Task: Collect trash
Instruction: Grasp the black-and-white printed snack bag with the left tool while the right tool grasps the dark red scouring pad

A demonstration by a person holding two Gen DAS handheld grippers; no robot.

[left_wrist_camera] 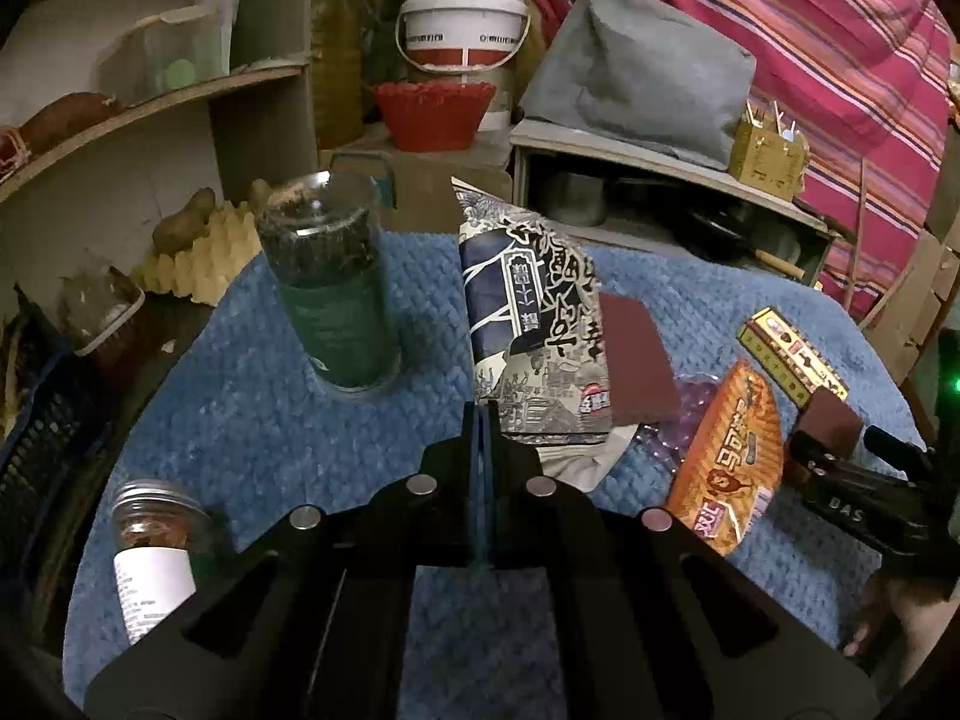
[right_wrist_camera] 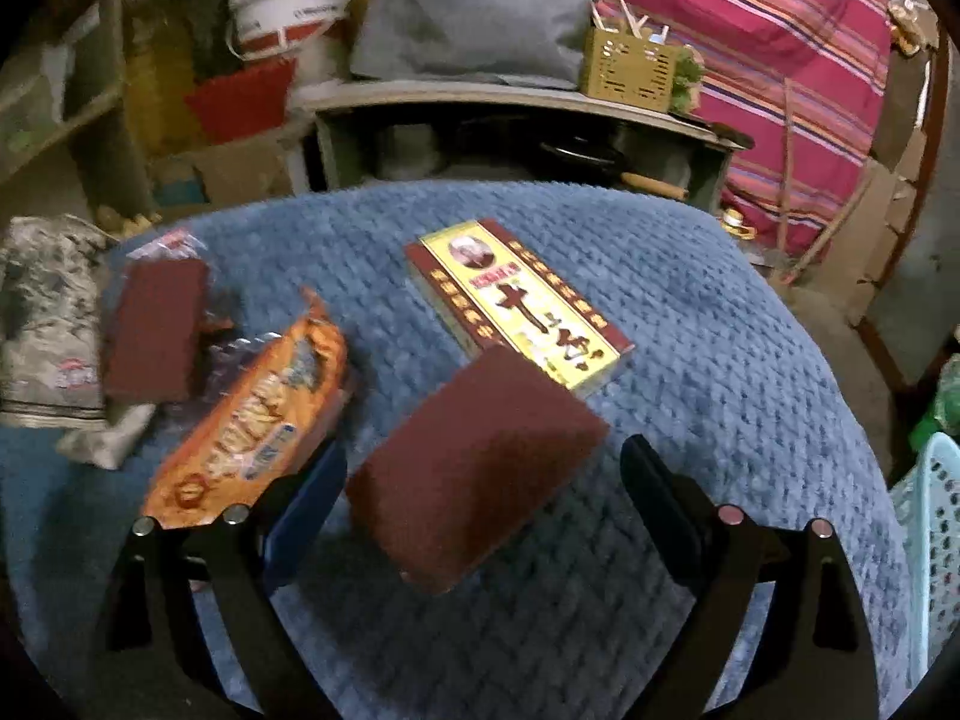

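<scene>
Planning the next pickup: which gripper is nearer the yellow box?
Right. The right gripper sits open just short of the yellow box; the left gripper is shut, far across by the black-and-white bag.

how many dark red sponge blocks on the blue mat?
2. One sponge block lies between the right gripper's open jaws; the other sponge block sits left, beside the orange snack wrapper. More may be hidden.

Orange wrapper [right_wrist_camera: 252,414], blue knit cloth [right_wrist_camera: 690,360]

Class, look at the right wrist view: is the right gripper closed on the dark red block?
No: the right gripper is open, its fingers standing apart on either side of the block without touching it.
</scene>
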